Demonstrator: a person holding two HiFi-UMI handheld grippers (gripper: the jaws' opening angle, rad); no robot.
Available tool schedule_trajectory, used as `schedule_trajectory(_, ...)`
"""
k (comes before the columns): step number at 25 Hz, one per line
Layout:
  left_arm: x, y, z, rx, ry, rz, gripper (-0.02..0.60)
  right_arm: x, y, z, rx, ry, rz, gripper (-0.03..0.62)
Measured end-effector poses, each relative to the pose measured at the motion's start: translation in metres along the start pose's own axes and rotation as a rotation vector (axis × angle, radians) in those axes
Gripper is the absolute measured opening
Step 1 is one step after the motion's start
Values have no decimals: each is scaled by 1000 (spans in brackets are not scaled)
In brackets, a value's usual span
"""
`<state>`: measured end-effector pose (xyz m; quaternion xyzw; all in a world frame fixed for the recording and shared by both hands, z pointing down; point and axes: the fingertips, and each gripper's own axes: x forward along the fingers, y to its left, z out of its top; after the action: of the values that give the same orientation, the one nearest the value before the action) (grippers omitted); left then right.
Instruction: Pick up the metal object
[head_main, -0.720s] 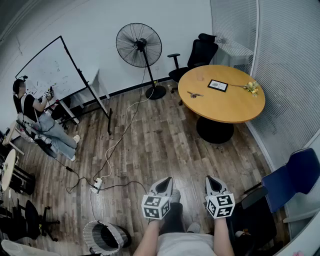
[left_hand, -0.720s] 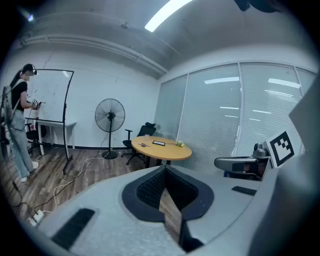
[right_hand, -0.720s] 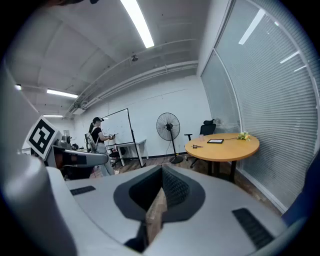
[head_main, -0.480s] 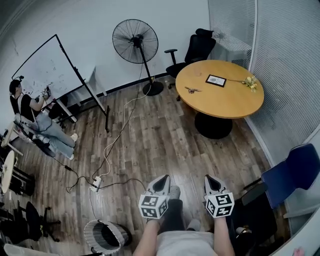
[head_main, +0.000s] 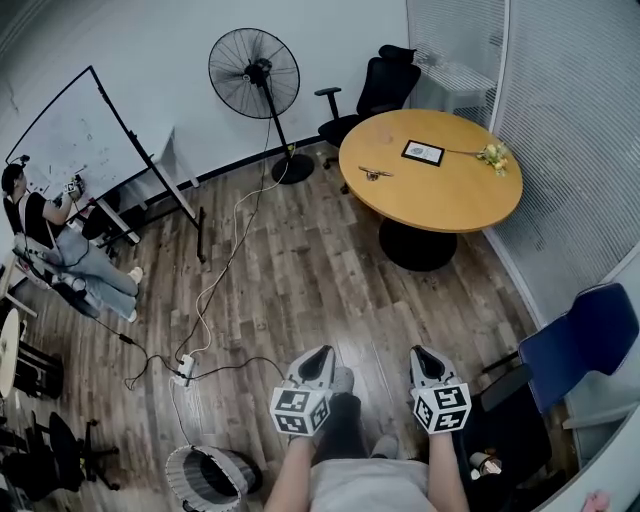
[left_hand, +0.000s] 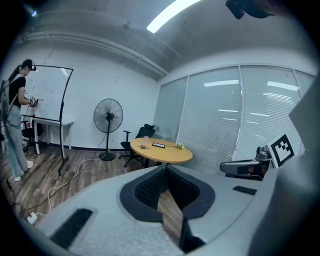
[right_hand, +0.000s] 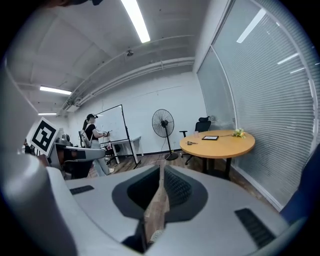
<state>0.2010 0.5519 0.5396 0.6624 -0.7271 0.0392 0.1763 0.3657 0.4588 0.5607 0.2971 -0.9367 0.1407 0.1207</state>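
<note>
Metal object (head_main: 376, 174) on round bench (head_main: 450, 205), near its 9 o'clock edge; long axis roughly 9-to-3. Lies at 12 o'clock, well apart from both tongs. Left tongs (head_main: 320, 355) and right tongs (head_main: 420, 353) closed, empty. Neither clearly nearer.

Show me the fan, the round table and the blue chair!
fan (head_main: 254, 73): head view, middle of its round cage.
table (head_main: 445, 195): head view, bare part of its top.
blue chair (head_main: 588, 335): head view, middle of its blue padding.
</note>
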Motion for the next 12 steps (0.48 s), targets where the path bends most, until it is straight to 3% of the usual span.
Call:
schedule_trajectory(2,11,8,2,-2,5,3,12,11,-5,0,7,4,-4,52)
schedule_trajectory(12,93,60,22,-18,59,-30,104,98,-28,15,60,53,-4,144)
